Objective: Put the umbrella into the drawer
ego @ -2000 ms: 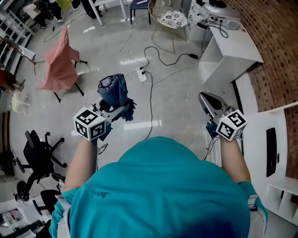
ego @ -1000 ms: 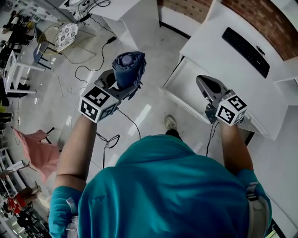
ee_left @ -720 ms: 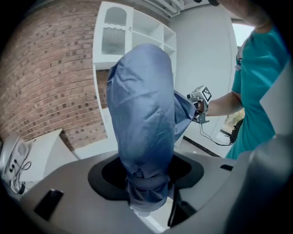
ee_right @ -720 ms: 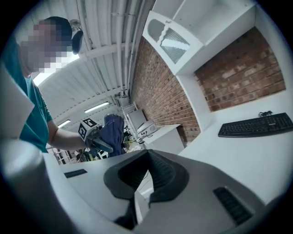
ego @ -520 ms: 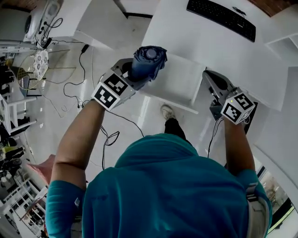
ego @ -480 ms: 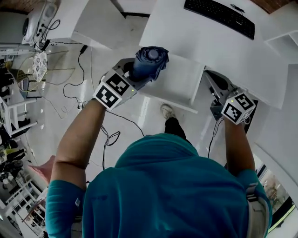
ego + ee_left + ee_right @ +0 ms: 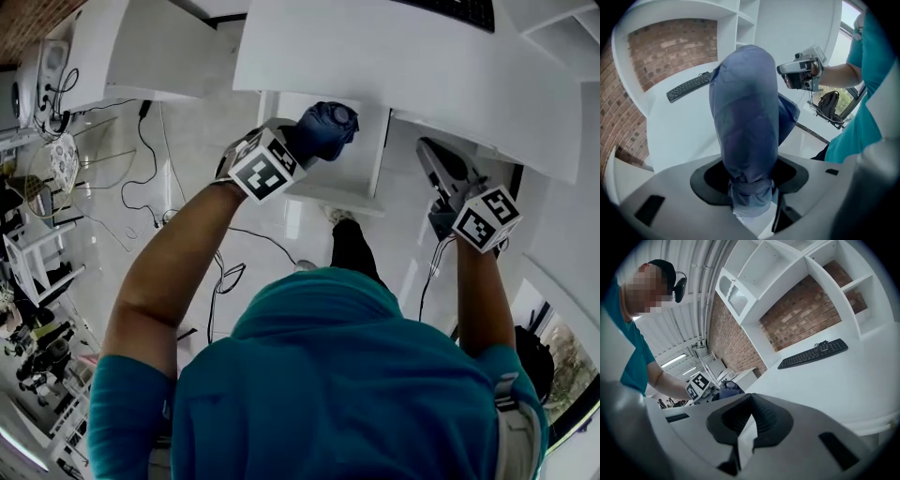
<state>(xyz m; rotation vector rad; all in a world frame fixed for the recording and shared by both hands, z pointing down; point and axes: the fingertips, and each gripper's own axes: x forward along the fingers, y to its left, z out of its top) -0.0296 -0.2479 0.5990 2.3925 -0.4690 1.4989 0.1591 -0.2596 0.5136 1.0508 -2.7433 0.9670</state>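
Note:
The folded dark blue umbrella (image 7: 328, 127) stands on end between the jaws of my left gripper (image 7: 305, 142), which is shut on its strapped lower part. It hangs over the open white drawer (image 7: 323, 199) pulled out from under the white desk (image 7: 403, 66). In the left gripper view the umbrella (image 7: 745, 117) fills the middle and hides the drawer. My right gripper (image 7: 439, 159) is shut and holds nothing, just right of the drawer under the desk edge. From the right gripper view, the jaws (image 7: 750, 397) meet at their tips, and the umbrella (image 7: 731, 389) shows far left.
A black keyboard (image 7: 813, 354) lies on the desk in front of a brick wall with white shelves (image 7: 843, 282). Cables (image 7: 150, 159) run over the glossy floor at the left. A shoe (image 7: 336, 216) and dark trouser leg show below the drawer front.
The view has swung from the open floor to the desk. My left gripper has carried the umbrella down over the open drawer. The right gripper has come up to the desk edge beside it.

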